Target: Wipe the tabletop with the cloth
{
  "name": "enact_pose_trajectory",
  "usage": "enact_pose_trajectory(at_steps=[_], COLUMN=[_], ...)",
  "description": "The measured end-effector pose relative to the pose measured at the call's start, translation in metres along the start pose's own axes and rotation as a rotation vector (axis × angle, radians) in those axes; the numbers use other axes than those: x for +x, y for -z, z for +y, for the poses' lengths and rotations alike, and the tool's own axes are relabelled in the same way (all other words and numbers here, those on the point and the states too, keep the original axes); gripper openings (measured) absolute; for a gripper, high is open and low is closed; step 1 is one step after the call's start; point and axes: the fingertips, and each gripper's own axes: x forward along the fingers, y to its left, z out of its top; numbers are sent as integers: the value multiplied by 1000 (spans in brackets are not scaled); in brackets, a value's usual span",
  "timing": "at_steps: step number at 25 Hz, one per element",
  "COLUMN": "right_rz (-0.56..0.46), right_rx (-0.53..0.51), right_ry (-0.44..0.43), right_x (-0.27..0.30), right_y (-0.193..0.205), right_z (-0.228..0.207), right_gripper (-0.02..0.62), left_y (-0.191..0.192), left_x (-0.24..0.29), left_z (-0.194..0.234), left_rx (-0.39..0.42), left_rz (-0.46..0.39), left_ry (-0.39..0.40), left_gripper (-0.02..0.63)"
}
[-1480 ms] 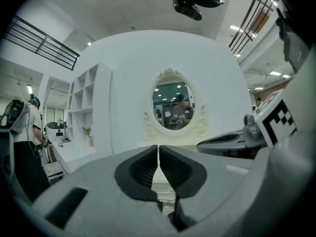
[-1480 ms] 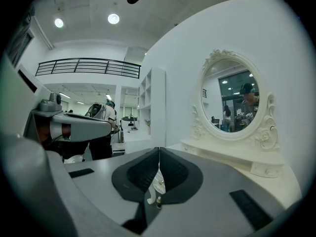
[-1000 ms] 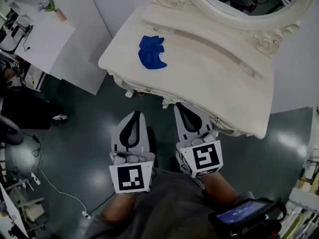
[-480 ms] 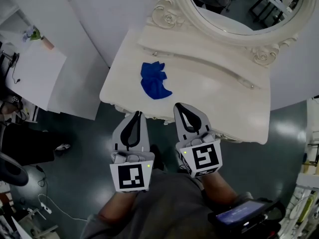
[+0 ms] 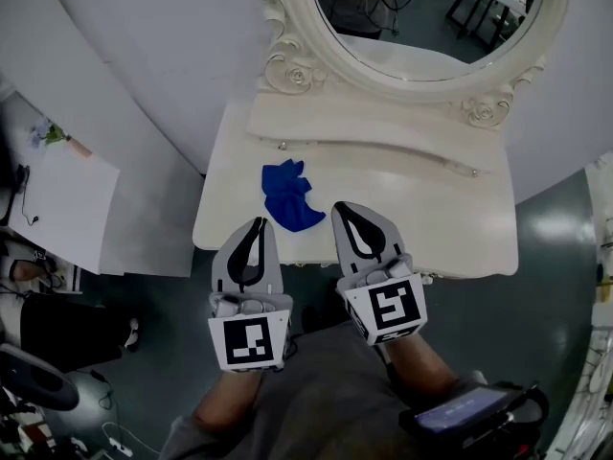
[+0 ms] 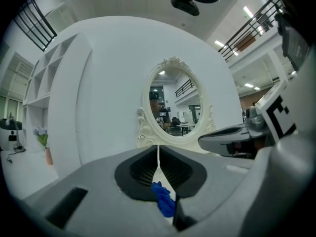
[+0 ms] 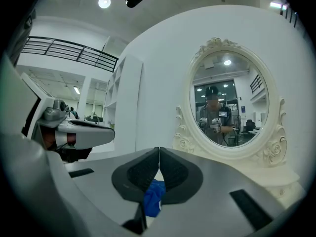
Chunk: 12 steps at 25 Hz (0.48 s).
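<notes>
A crumpled blue cloth (image 5: 290,195) lies on the left front part of the cream dressing table (image 5: 431,214). My left gripper (image 5: 259,221) is shut and empty, its tip at the table's front edge just below and left of the cloth. The right gripper (image 5: 342,206) is also shut and empty, with its tip over the tabletop just right of the cloth. In the left gripper view the cloth (image 6: 164,201) shows below the closed jaws. The right gripper view shows the cloth (image 7: 154,196) the same way. Neither gripper touches it.
An oval mirror (image 5: 421,12) in a carved frame stands at the back of the table. A raised ledge (image 5: 383,127) runs below it. A white desk (image 5: 53,204) with a small plant is at the left. Dark floor surrounds the table. A dark device (image 5: 469,415) hangs at the person's lower right.
Both grippers have moved forward from over the floor to the table's front edge, one on each side of the cloth. The cloth has not moved on the table.
</notes>
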Motion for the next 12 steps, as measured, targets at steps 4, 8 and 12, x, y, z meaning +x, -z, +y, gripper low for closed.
enact_pose_trajectory(at_steps=[4,8,12], right_rz=[12,58,116], right_rx=[20,40,65], right_ry=[11,9,-1], right_x=[17,46,75], right_y=[8,22,40], right_z=[-12,-29,-43], right_gripper=[14,14,14], left_y=[11,35,73], left_x=[23,56,88], left_z=[3,8,15], left_rx=[11,8,-20], left_rz=[32,93,169], left_ry=[27,56,91], left_gripper=[25,26,26])
